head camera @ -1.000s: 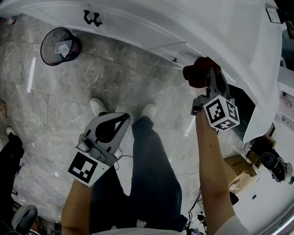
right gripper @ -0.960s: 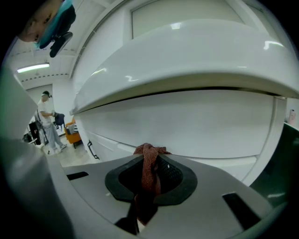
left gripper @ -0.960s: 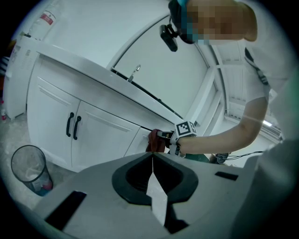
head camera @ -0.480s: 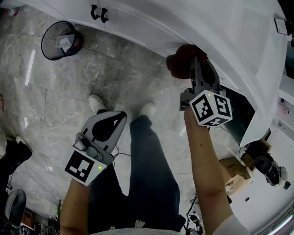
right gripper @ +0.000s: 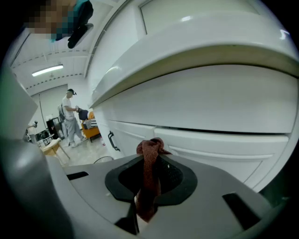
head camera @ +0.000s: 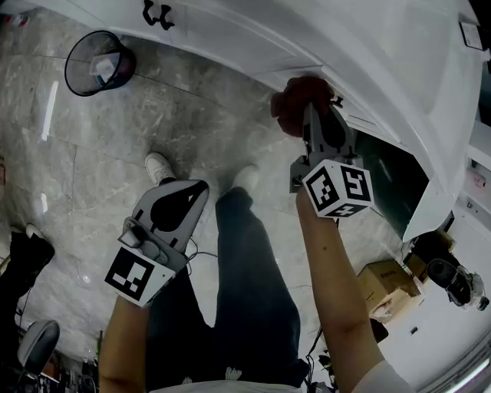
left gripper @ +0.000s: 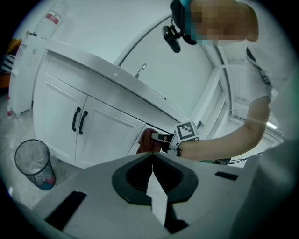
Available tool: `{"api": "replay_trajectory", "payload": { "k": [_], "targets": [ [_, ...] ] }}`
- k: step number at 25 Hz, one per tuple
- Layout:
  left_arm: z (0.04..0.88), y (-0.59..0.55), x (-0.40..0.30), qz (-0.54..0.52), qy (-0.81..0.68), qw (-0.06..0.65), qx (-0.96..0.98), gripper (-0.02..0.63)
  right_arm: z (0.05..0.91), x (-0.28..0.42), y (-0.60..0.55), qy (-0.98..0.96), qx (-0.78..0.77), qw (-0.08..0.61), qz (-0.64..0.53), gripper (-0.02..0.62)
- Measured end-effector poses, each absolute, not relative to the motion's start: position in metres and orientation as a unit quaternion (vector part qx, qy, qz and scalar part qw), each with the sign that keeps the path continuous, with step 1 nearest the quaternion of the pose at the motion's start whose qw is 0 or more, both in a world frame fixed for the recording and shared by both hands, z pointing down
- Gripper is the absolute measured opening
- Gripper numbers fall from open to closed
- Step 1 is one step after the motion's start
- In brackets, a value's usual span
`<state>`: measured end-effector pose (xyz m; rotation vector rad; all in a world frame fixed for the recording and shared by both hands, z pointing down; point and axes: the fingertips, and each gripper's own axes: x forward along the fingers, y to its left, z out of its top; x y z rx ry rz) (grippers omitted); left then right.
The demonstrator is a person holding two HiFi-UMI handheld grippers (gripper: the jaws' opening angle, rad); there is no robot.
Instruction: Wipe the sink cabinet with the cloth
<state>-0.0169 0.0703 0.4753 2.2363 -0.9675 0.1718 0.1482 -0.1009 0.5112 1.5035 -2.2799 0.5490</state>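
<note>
The white sink cabinet [head camera: 230, 38] runs along the top of the head view, and its drawer fronts fill the right gripper view [right gripper: 210, 116]. A dark red cloth [head camera: 294, 104] is bunched against the cabinet front, just under the countertop lip. My right gripper [head camera: 306, 110] is shut on it, and the cloth [right gripper: 149, 161] hangs down between the jaws. My left gripper [head camera: 198, 188] is held low over the floor, away from the cabinet, shut with nothing in it. From the left gripper view [left gripper: 153, 156] the cloth [left gripper: 145, 139] shows pressed on the cabinet [left gripper: 103, 126].
A black mesh wastebasket [head camera: 96, 65] stands on the marble floor at the left. Black door handles [head camera: 157, 14] are on the cabinet's left doors. At the right is a dark opening [head camera: 391, 180] with a cardboard box [head camera: 383, 288] below. Another person [right gripper: 70, 116] stands far off.
My right gripper has slid the cloth leftward along the cabinet front. The left gripper has barely moved.
</note>
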Motion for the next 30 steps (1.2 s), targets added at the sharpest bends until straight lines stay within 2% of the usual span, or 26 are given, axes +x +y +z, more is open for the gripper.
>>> {"api": "replay_trajectory", "payload": {
  "k": [7,17,30],
  "targets": [
    [0.474,0.078,-0.003,0.067,-0.383,0.337,0.857,0.011,0.526,0.174,-0.08,-0.795,0.537,0.179,0.219,0.058],
    [0.479,0.09,-0.01,0.065,-0.425,0.34,0.836,0.011,0.532,0.186,-0.114,-0.791,0.543,0.176,0.219,0.058],
    [0.484,0.101,-0.029,0.069,-0.459,0.335,0.82,0.011,0.572,0.188,-0.137,-0.784,0.54,0.222,0.212,0.058]
  ]
}}
